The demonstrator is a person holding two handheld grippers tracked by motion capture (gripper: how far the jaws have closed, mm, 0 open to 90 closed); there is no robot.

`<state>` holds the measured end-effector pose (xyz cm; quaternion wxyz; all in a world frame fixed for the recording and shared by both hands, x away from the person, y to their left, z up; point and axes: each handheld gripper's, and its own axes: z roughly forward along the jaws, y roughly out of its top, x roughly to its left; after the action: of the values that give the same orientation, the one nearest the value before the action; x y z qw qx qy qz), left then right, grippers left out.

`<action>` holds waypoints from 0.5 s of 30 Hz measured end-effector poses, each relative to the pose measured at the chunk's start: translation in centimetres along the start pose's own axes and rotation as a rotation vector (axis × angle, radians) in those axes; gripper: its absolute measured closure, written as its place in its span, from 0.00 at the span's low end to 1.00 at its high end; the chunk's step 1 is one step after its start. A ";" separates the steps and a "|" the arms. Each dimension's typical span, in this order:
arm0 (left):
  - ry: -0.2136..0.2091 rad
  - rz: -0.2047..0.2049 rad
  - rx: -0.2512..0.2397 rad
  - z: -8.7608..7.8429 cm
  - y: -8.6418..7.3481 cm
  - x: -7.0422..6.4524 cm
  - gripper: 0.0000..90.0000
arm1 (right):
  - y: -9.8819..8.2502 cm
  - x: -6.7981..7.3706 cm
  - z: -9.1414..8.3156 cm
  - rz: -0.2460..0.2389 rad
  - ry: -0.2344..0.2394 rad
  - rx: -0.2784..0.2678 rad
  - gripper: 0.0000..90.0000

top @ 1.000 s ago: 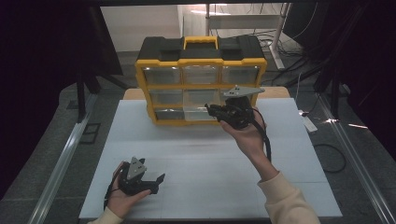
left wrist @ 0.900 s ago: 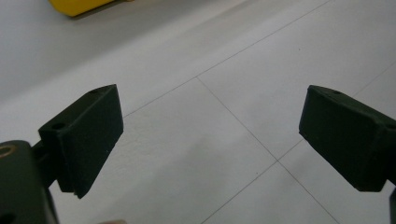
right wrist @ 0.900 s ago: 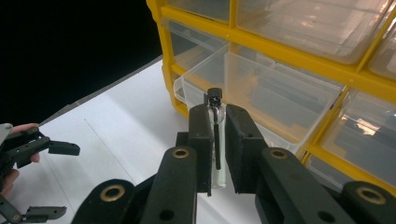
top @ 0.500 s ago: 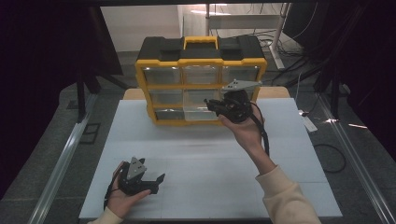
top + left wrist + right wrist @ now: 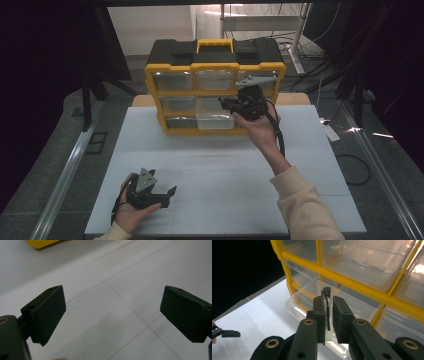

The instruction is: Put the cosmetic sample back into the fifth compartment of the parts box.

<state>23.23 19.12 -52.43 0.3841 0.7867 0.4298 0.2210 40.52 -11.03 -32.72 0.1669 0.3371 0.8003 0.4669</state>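
Right gripper view shows our right gripper [image 5: 328, 315] clamped on a small black clip [image 5: 327, 296]; since a second ago we have carried it up over the pulled-out drawer [image 5: 215, 113]; release looks near; left gripper [image 5: 159, 192] gapes empty.

Glossy clear plastic drawers [image 5: 352, 262], matt white tabletop [image 5: 235, 185].

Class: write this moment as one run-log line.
right gripper: shut on small black part, at open drawer of organizer | left gripper: open, resting on table
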 end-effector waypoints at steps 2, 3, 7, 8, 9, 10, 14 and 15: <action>0.000 -0.001 -0.001 0.0 0.0 0.0 0.07 | 0.2 -0.2 0.4 -0.004 -0.006 0.006 0.90; -0.001 0.000 -0.002 0.0 0.0 0.0 0.07 | 0.3 -0.3 0.6 0.000 -0.007 0.012 0.90; 0.000 0.000 -0.001 0.0 0.0 0.0 0.08 | 0.8 -0.7 1.3 0.003 -0.007 0.017 0.90; 0.000 0.000 0.000 0.0 0.0 0.0 0.07 | 1.0 -0.8 1.5 0.007 -0.007 0.018 0.90; 0.000 0.000 0.000 0.0 0.0 0.0 0.08 | 1.0 -0.8 1.5 0.007 -0.007 0.018 0.90; -0.001 0.000 -0.001 0.0 0.0 0.0 0.08 | 1.2 -0.9 1.7 0.007 -0.003 0.019 0.90; 0.001 0.000 -0.001 0.0 0.0 0.1 0.07 | 1.6 -1.0 2.3 0.009 -0.003 0.030 0.90; 0.001 0.000 -0.001 0.0 0.0 0.1 0.07 | 1.6 -1.0 2.4 0.009 -0.004 0.031 0.90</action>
<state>23.23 19.19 -52.42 0.3842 0.7864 0.4300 0.2215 43.27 -9.68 -32.63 0.1613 0.3442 0.8057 0.4542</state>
